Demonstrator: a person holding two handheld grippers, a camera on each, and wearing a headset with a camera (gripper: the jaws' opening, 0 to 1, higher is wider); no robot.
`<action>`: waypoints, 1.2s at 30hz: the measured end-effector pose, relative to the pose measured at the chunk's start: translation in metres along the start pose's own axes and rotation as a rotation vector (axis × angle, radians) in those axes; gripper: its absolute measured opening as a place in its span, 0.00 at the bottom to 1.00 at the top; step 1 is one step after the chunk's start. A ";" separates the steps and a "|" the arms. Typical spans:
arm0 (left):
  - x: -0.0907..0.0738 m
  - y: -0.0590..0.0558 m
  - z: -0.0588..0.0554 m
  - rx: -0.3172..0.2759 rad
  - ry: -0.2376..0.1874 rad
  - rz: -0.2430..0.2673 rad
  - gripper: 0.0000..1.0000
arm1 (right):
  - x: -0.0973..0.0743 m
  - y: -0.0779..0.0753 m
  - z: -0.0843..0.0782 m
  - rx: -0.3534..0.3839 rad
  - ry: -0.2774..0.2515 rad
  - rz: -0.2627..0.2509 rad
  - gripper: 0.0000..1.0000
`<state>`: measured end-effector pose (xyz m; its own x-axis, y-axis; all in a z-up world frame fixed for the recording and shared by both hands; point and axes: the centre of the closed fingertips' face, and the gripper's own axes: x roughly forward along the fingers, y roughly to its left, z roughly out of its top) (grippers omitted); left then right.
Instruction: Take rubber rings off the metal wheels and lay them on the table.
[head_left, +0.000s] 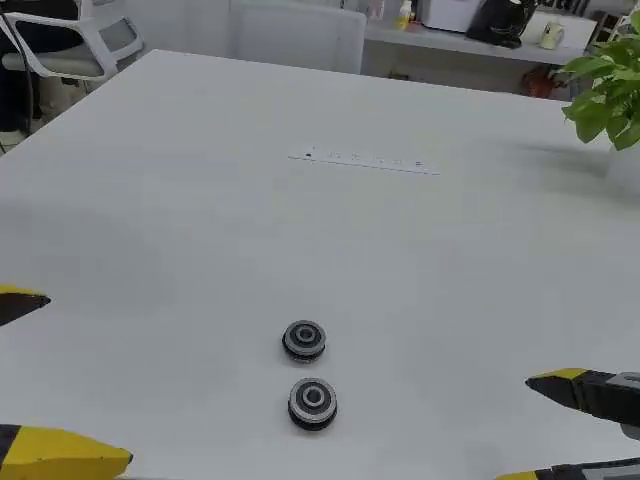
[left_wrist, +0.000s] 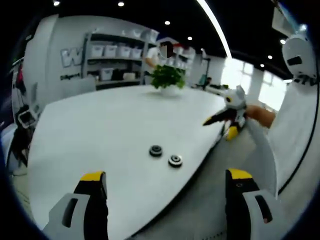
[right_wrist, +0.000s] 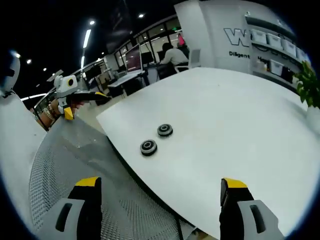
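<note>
While both tools hang back from the work, nothing on the table (head_left: 420, 260) has been touched, so I would put this at the very start of the job: the approach to the first wheel. The left gripper (left_wrist: 166, 176) has its yellow-tipped jaws spread wide with nothing between them, and the right gripper (right_wrist: 159, 182) is spread just as wide and just as bare. Both sit out past the near edge of the table, one to each side. The two metal wheels lie flat close to that near edge, roughly midway between the tools: the nearer wheel (head_left: 313, 403) and the farther wheel (head_left: 304, 340) just beside it, apart but only narrowly. Each carries a dark band round its outside, which I take for the rubber ring (head_left: 294, 404), and both bands look seated on their wheels; no loose ring lies on the white top. A leafy plant (head_left: 605, 95) stands at the far right corner, well apart from all this. To my eye the next move calls for bringing one gripper in to pin a wheel steady and the other to nip the band at its rim and roll it off. The wheels are small and could slide on the smooth surface if pushed sideways.
</note>
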<state>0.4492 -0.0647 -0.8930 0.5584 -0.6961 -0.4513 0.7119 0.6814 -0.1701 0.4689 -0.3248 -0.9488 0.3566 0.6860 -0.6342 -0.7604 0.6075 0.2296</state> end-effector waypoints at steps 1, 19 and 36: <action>0.000 0.000 0.000 -0.001 -0.002 0.003 1.00 | 0.001 0.001 0.000 -0.003 0.003 0.001 0.96; 0.008 -0.007 -0.007 0.024 0.033 -0.004 1.00 | 0.000 0.001 0.000 -0.004 -0.007 0.007 0.96; 0.006 -0.005 -0.010 0.024 0.043 0.006 1.00 | -0.002 0.004 0.005 -0.004 -0.041 0.021 0.96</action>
<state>0.4444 -0.0702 -0.9038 0.5441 -0.6816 -0.4892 0.7191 0.6792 -0.1465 0.4681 -0.3214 -0.9428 0.3627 0.7143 -0.5985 -0.7699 0.5916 0.2395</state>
